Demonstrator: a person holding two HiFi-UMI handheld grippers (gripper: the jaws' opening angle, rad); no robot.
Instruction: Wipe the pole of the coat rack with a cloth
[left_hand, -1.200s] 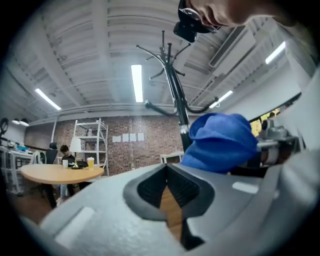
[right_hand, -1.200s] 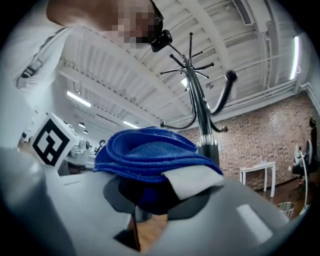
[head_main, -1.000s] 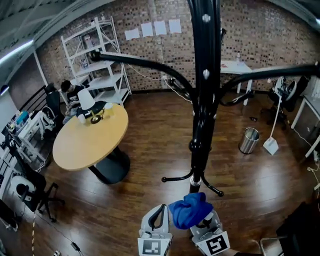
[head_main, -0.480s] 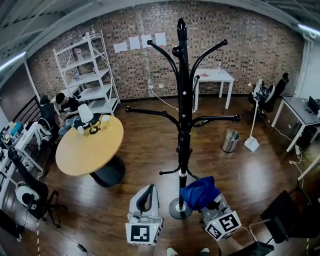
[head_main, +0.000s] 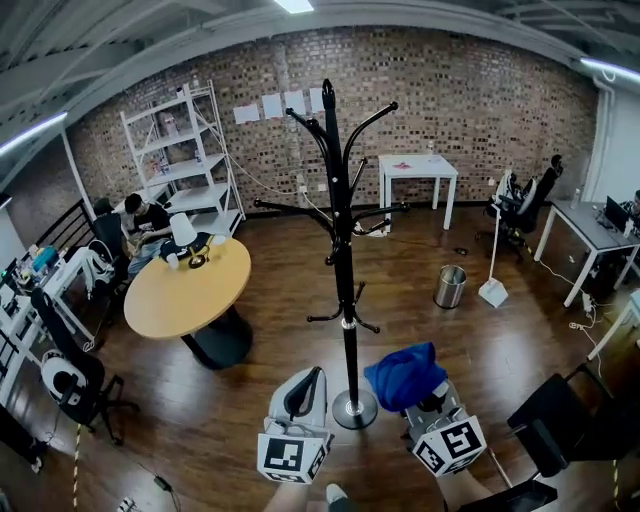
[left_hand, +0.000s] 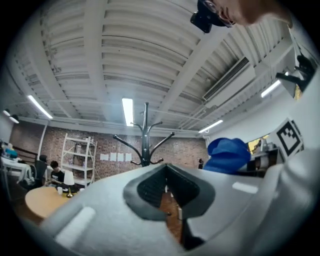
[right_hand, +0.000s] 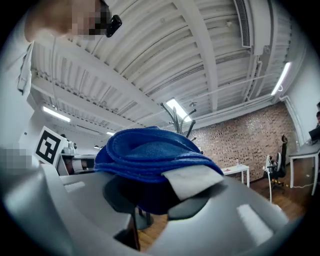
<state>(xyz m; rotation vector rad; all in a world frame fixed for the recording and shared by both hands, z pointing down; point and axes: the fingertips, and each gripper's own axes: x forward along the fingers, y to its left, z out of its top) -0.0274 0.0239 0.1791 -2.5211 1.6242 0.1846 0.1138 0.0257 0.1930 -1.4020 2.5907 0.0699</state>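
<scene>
Your left gripper (head_main: 317, 374) points up and forward with its jaws brought together at the tips, and nothing sits between them; a round wooden table (head_main: 190, 290) stands well off to the left of those fingers. Just right of the left fingertips, between your two grippers, the coat rack's round base (head_main: 354, 409) rests on the wood floor, and its black pole (head_main: 345, 290) rises upright beyond both sets of fingers. Your right gripper (head_main: 418, 398) has its jaws closed on a bunched blue cloth (head_main: 405, 373), which spills over the top of the fingers. The cloth sits just right of the pole, apart from it.
</scene>
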